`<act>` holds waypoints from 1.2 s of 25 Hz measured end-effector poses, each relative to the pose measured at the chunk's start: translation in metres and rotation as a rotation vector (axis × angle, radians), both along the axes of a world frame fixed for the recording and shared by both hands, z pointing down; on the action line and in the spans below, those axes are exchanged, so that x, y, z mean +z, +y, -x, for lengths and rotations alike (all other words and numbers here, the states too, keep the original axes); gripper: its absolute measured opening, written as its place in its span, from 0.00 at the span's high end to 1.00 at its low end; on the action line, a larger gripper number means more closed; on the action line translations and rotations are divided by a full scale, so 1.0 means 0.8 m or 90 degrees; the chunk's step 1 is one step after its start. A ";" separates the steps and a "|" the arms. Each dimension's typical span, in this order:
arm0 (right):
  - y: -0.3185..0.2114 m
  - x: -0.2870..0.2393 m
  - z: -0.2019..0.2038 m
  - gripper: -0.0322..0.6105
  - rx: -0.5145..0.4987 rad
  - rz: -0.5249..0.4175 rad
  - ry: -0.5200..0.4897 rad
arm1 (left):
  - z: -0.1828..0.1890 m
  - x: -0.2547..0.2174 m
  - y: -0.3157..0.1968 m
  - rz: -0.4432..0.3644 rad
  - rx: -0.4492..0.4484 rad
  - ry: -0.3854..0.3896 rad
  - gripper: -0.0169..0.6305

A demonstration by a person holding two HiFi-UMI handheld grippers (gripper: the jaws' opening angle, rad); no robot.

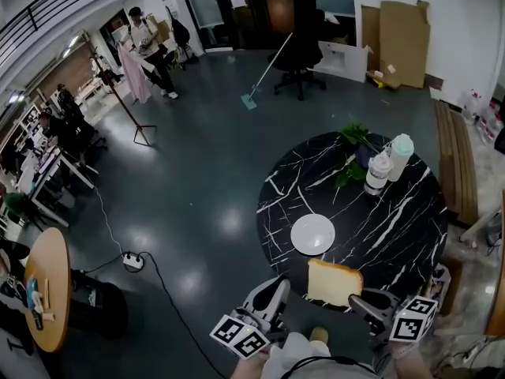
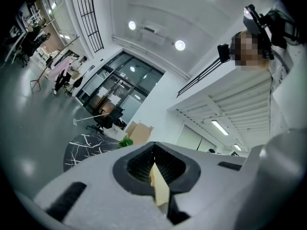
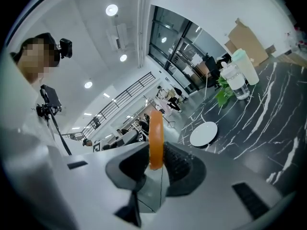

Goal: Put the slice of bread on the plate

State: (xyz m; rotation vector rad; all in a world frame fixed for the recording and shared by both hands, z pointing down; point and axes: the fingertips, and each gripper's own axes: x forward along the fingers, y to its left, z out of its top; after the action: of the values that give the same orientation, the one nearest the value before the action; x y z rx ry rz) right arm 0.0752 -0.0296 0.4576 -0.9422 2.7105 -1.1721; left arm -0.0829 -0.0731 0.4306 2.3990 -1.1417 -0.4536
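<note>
A thick slice of bread (image 1: 334, 283) with a brown crust hangs over the near rim of the round black marble table (image 1: 394, 235). Both grippers hold it. My left gripper (image 1: 303, 289) is shut on its left edge, and the pale slice (image 2: 159, 186) shows edge-on between its ribbed pads. My right gripper (image 1: 358, 298) is shut on its right edge; there the orange-brown crust (image 3: 155, 138) stands upright between the pads. The empty white plate (image 1: 312, 234) lies on the table just beyond the bread, and the same plate (image 3: 204, 133) appears ahead in the right gripper view.
Two lidded cups (image 1: 379, 172) and a green plant (image 1: 351, 172) stand at the table's far side. A wooden round table (image 1: 47, 290) is at the far left, and a power strip with a cable (image 1: 132, 260) lies on the floor. An office chair, a mop and people are farther off.
</note>
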 end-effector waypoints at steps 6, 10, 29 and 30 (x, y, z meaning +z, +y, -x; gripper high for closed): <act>-0.021 0.022 -0.002 0.82 0.008 0.031 -0.005 | 0.006 0.017 -0.018 0.023 -0.007 -0.012 0.96; -0.052 0.039 -0.002 0.82 0.020 0.057 -0.013 | -0.001 0.034 -0.050 0.026 0.012 -0.011 0.96; -0.229 0.143 0.047 0.82 0.046 0.204 -0.050 | 0.027 0.108 -0.212 0.067 0.014 -0.002 0.96; -0.234 0.149 0.048 0.82 0.049 0.217 -0.060 | 0.027 0.114 -0.215 0.071 0.015 -0.001 0.96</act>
State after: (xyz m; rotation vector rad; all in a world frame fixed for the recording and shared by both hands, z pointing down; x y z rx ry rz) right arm 0.0368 -0.2168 0.5768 -0.9842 2.4230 -1.6514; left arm -0.1044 -0.2453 0.5218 2.3145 -1.1077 -0.3698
